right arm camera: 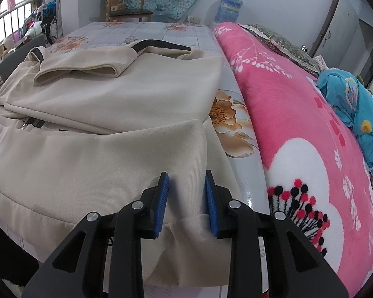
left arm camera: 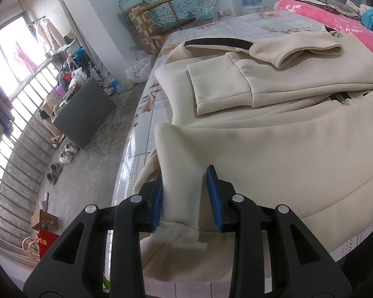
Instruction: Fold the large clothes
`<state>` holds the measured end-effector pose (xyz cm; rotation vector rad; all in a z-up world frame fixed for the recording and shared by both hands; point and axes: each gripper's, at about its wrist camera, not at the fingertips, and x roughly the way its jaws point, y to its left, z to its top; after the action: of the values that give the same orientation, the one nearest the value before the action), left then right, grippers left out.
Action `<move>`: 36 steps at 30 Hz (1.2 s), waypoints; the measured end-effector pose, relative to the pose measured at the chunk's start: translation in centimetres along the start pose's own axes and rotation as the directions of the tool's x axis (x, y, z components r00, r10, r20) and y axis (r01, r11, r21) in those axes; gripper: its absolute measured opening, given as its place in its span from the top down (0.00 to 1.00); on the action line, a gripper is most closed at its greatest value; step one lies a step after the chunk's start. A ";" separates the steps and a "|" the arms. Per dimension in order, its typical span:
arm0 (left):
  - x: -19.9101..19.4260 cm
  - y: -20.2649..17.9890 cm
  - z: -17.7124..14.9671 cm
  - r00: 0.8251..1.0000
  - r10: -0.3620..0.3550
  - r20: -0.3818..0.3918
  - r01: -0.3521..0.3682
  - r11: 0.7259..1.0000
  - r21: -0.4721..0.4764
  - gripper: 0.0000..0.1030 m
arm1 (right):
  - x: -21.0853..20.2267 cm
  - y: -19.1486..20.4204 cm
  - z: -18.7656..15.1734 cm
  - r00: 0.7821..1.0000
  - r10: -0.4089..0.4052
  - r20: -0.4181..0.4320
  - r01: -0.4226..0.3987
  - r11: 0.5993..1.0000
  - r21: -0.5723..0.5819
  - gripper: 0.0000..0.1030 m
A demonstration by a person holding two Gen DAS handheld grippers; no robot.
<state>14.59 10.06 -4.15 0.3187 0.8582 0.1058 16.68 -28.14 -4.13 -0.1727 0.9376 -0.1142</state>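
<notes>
A cream zip-up jacket (left arm camera: 273,144) lies spread on the bed, both sleeves folded in over its chest, dark trim at the collar. It also shows in the right wrist view (right arm camera: 99,149). My left gripper (left arm camera: 185,198) is open, its blue pads either side of the jacket's near left hem corner, which bunches up between them. My right gripper (right arm camera: 185,201) is open too, its pads straddling the near right hem corner. Neither pair of pads visibly pinches the cloth.
The bed's floral sheet (left arm camera: 146,99) ends at a left edge with bare floor, shoes (left arm camera: 66,152) and a dark box (left arm camera: 84,114) beyond. A pink blanket (right arm camera: 298,129) runs along the jacket's right side. A wooden chair (right arm camera: 126,5) stands past the bed's far end.
</notes>
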 end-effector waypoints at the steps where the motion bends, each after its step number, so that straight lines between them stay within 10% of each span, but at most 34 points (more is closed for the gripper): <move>1: 0.0 0.2 -0.1 1.000 0.002 0.001 -0.002 1.000 0.001 0.70 | 0.0 0.0 0.0 1.000 0.002 0.000 -0.002 1.000 0.002 0.72; 36: 0.6 2.0 -0.4 1.000 0.021 0.005 -0.021 0.999 0.029 0.70 | 0.0 -0.1 -0.1 1.000 0.005 0.007 -0.005 1.000 0.007 0.72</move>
<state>14.74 12.17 -4.23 0.3554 0.8523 0.1121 16.60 -28.24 -4.14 -0.1646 0.9304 -0.1122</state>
